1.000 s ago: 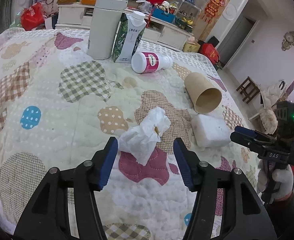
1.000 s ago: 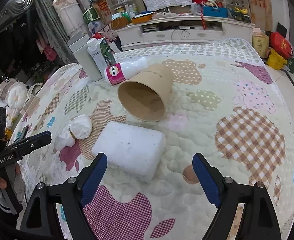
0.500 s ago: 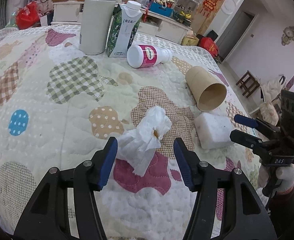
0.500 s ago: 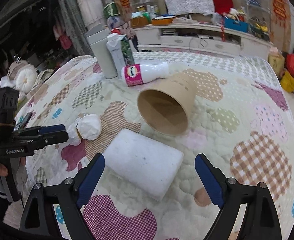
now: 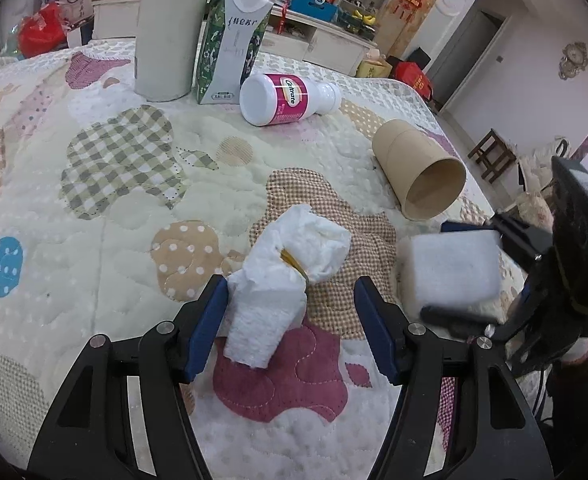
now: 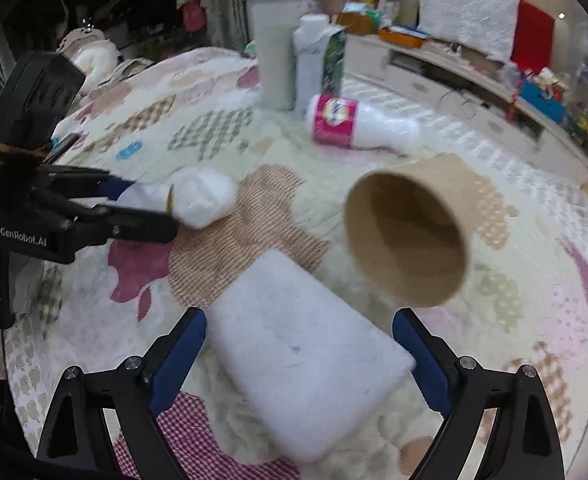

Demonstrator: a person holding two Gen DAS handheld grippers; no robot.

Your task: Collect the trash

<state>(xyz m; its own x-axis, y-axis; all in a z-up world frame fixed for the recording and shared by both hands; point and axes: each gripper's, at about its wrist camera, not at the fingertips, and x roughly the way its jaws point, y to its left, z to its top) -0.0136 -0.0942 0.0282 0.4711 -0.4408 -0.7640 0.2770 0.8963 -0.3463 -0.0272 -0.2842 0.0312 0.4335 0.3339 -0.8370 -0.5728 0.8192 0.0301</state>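
A crumpled white tissue (image 5: 285, 276) lies on the patchwork quilt (image 5: 105, 184) between the fingers of my left gripper (image 5: 291, 324). Its jaws are opening; the tissue is against the left pad and clear of the right one. In the right wrist view, a white foam block (image 6: 306, 340) lies between the fingers of my right gripper (image 6: 300, 356). These jaws are opening too, with gaps on both sides. The same view has the left gripper (image 6: 149, 204) around the tissue (image 6: 205, 198). The left wrist view has the right gripper (image 5: 460, 270) straddling the block (image 5: 450, 268).
A brown paper cup (image 5: 418, 172) (image 6: 410, 236) lies on its side just beyond the block. Farther back are a tipped white bottle with a pink label (image 5: 285, 98), an upright carton (image 5: 233, 40) and a grey canister (image 5: 169, 32). The bed's edge drops off at the right.
Both grippers have come forward and down. The left now has the tissue between wider jaws. The right has rolled, spread its jaws and closed in around the foam block.
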